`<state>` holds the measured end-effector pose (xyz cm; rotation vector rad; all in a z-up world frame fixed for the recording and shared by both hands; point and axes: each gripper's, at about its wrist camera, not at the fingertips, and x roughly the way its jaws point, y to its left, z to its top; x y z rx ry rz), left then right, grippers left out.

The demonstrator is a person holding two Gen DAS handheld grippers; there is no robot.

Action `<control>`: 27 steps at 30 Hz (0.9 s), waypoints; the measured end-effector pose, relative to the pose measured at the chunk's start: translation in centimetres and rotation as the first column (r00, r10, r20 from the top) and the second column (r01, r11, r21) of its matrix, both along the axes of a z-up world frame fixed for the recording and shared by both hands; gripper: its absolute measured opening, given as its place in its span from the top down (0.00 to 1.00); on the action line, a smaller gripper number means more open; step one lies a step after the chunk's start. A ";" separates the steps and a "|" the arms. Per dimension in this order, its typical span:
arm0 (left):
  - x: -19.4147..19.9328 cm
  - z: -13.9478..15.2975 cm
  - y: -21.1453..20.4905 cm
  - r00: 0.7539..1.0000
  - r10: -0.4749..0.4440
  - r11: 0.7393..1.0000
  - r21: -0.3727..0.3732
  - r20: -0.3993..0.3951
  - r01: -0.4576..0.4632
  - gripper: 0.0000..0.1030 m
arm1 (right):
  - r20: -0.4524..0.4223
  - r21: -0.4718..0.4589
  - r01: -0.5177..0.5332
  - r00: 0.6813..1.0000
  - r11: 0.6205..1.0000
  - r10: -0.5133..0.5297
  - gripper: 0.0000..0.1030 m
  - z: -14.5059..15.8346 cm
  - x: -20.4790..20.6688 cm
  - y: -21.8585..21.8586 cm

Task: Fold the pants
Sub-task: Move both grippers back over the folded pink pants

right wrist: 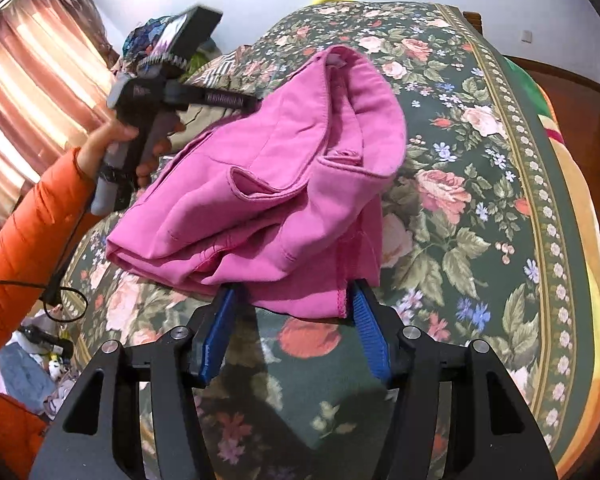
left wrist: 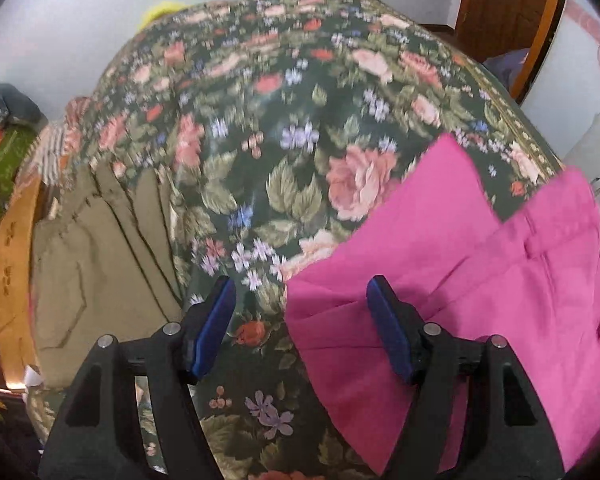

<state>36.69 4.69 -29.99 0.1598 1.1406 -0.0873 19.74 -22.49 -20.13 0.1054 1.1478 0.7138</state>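
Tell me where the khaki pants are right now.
In the left wrist view the khaki pants lie at the left edge of the floral bedspread, left of the open left gripper, apart from the pink pants on the right.

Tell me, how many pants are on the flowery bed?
2. The pink pants lie bunched on the floral bedspread, just past the right gripper and beside the left gripper. The khaki pants lie at the bed's left edge. More may be hidden.

Bright pink pants (right wrist: 268,184), folded into a loose, rumpled bundle of several layers, lie on the floral bedspread (right wrist: 460,208), hem toward its near edge.
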 end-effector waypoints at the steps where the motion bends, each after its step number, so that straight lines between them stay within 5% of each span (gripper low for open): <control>1: -0.2 -0.2 0.3 1.000 0.000 1.000 -0.009 -0.002 0.000 0.33 | -0.002 -0.004 0.005 1.000 1.000 -0.005 0.48 -0.2 0.3 -0.1; 13: -7.2 1.4 3.2 0.999 0.001 0.998 -0.061 0.032 0.001 0.33 | 0.007 -0.082 0.101 0.995 0.991 -0.101 0.48 -1.2 3.4 -2.8; 27: -12.9 5.4 3.1 0.996 0.041 0.988 -0.150 0.079 -0.029 0.37 | 0.131 -0.119 0.159 0.981 0.980 -0.143 0.48 2.2 3.9 -4.8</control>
